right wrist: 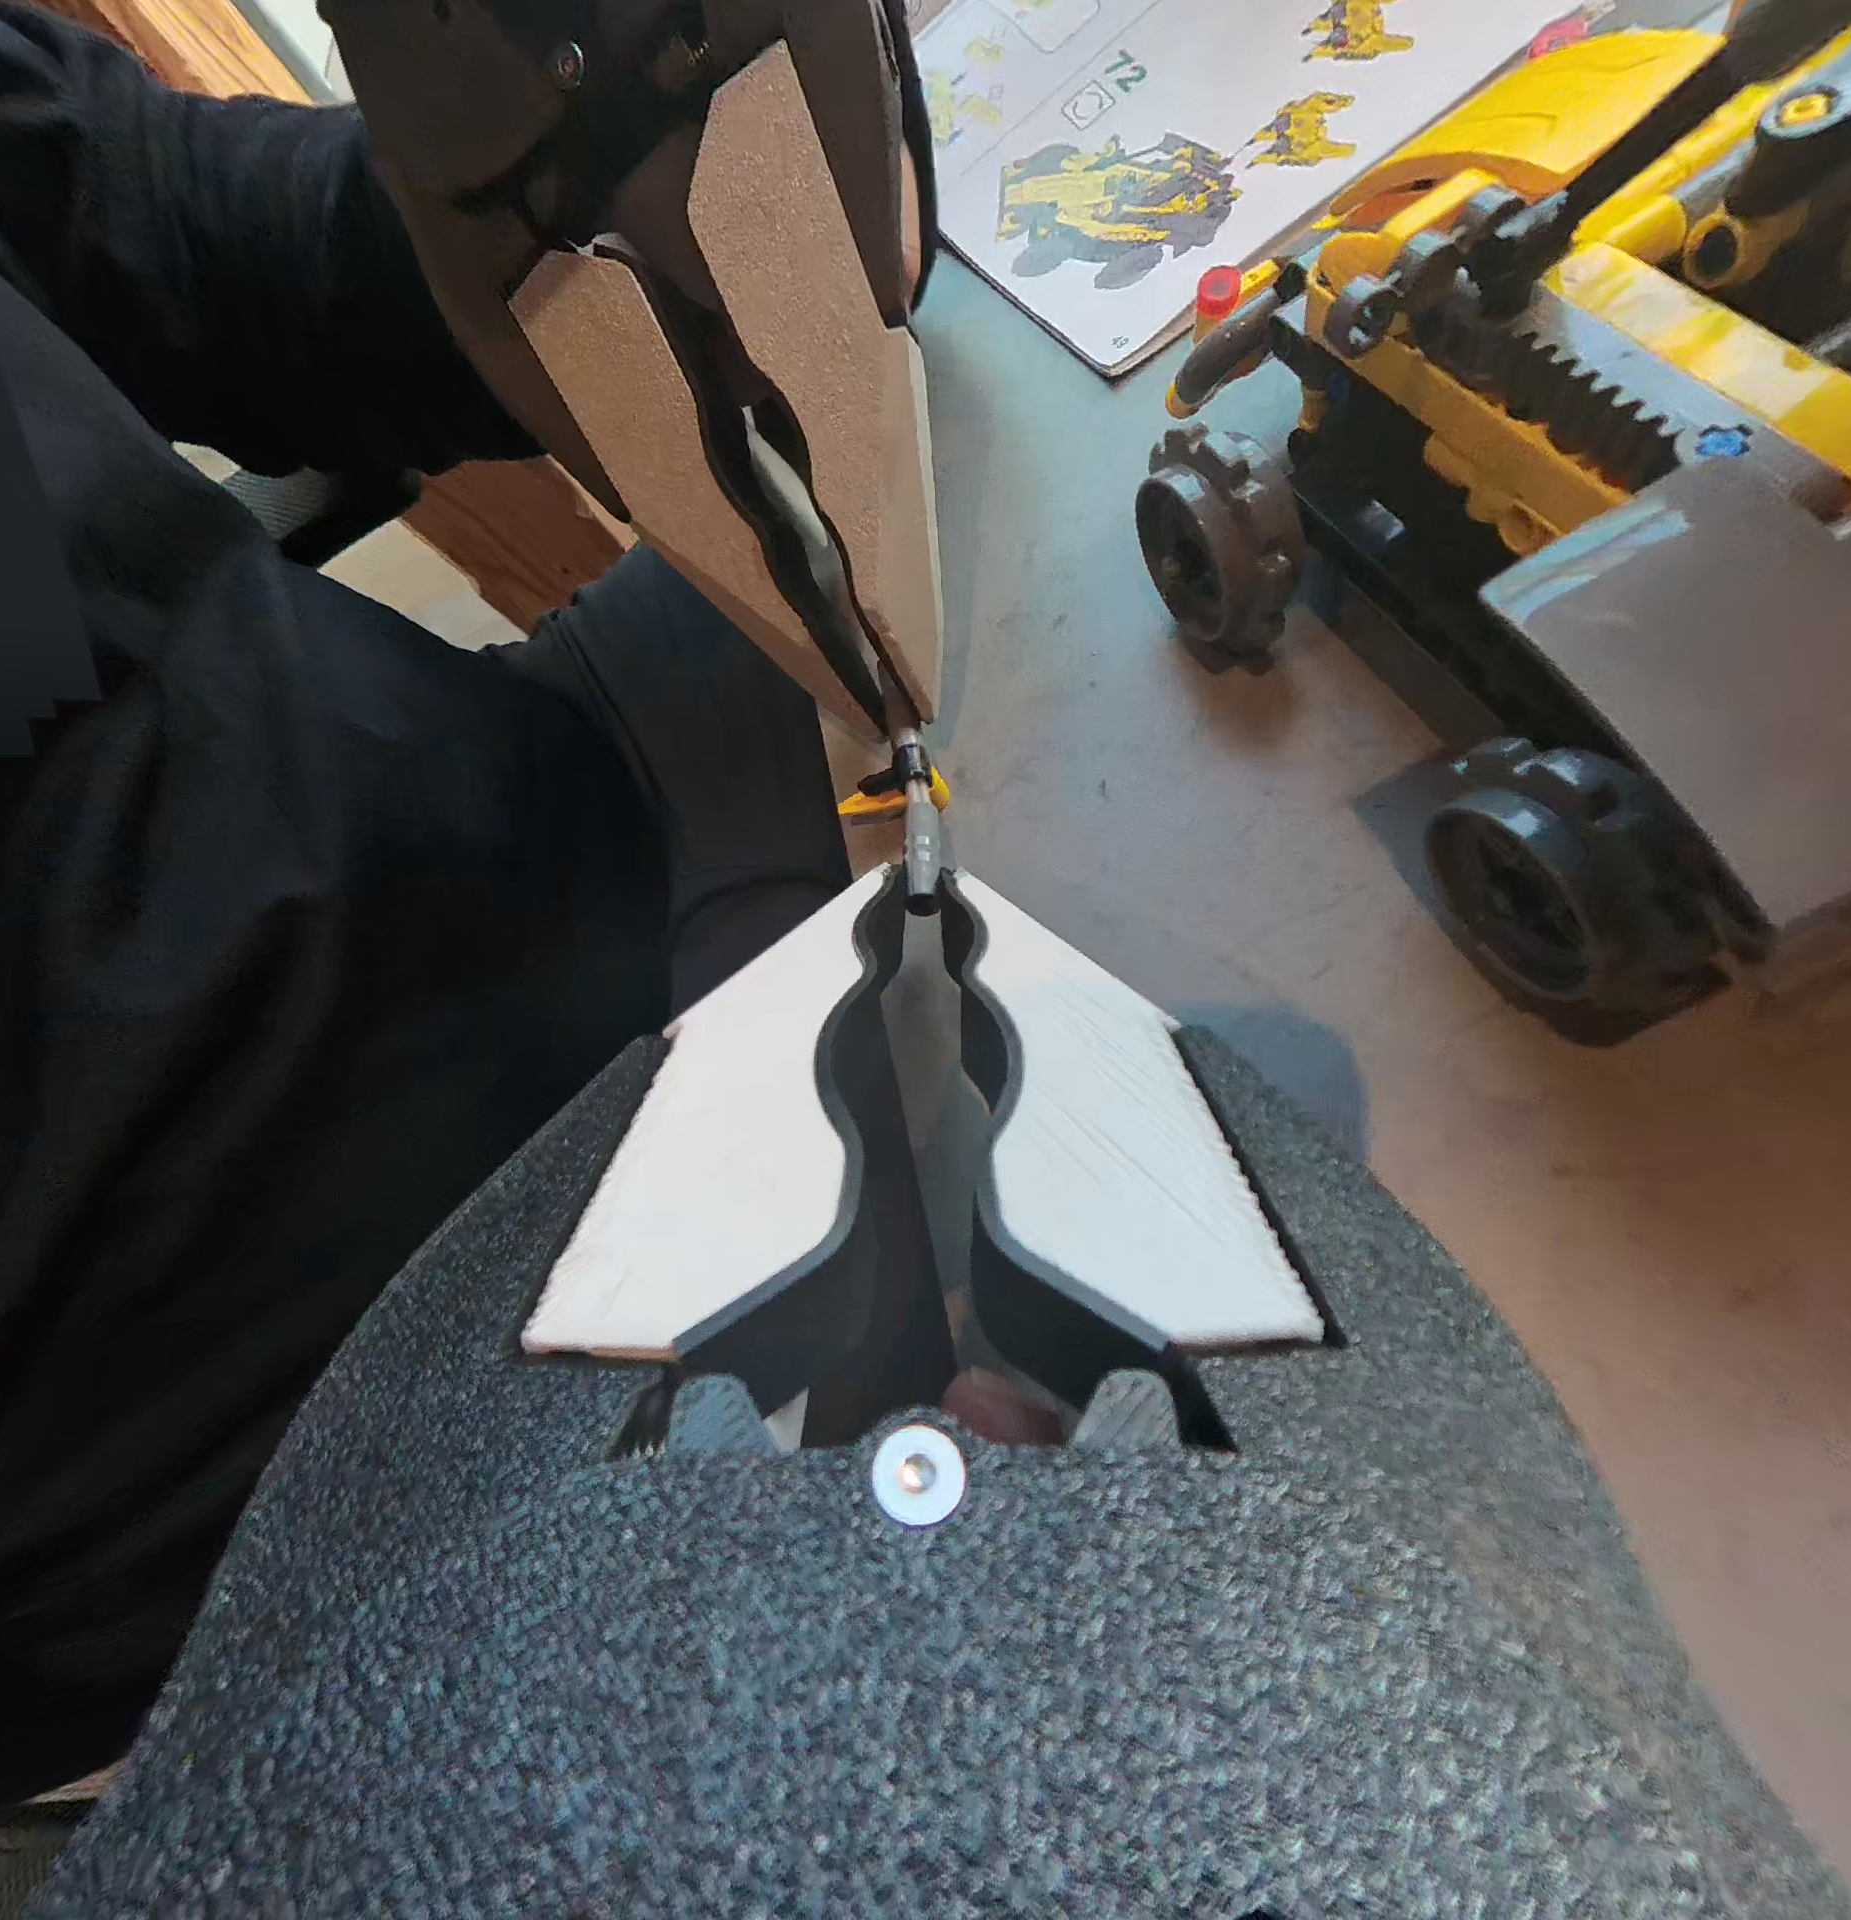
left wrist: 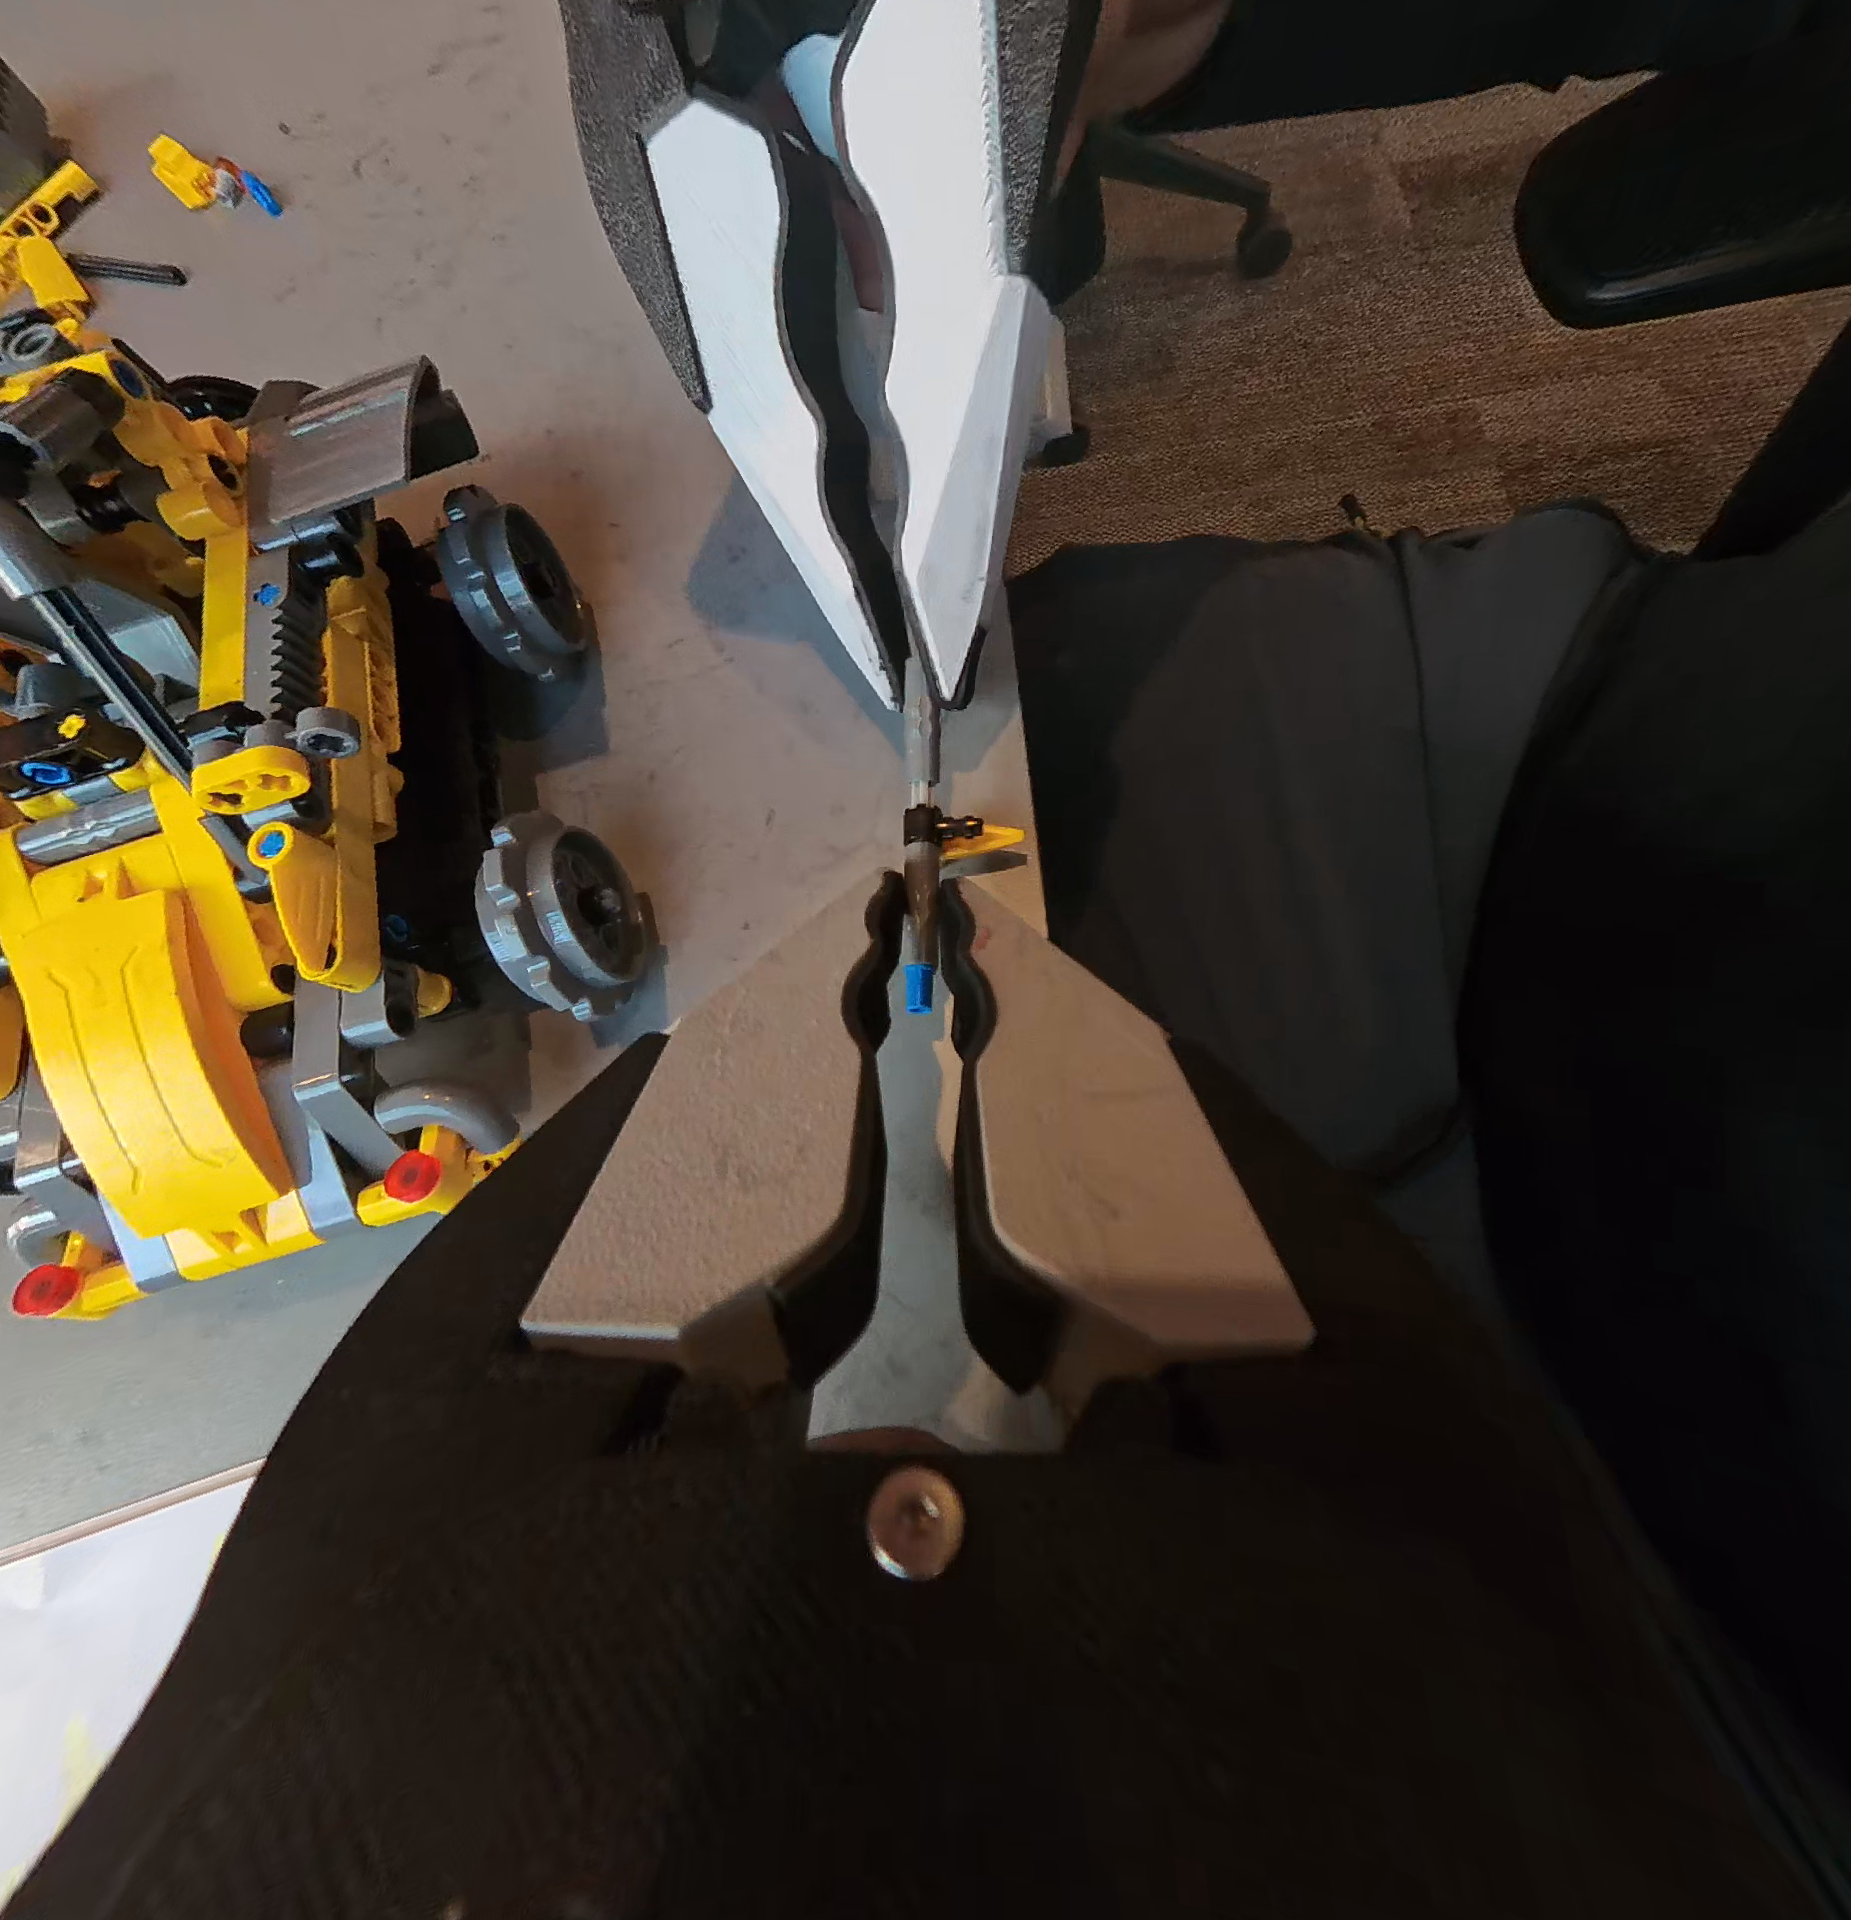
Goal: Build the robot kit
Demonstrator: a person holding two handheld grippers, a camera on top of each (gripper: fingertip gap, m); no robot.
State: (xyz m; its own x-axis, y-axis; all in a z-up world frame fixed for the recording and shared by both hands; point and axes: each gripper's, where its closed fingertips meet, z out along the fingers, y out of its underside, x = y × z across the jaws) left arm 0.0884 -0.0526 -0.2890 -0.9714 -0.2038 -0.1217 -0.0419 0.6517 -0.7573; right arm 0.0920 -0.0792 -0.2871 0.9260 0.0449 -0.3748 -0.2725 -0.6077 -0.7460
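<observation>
Two claws pinch one thin grey axle [left wrist: 919, 821] from opposite ends: left claw [left wrist: 918, 904], right claw [right wrist: 919, 883], beside a yellow model vehicle [left wrist: 204, 831].

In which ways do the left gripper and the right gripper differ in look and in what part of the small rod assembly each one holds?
The left gripper has a smooth black body and beige fingers; the right gripper has a grainy dark grey body and white fingers. The left one clamps the rod assembly at its dark end, near a blue pin; the right one clamps the opposite, pale grey end. Both are shut on it, tip to tip, above the table edge.
</observation>
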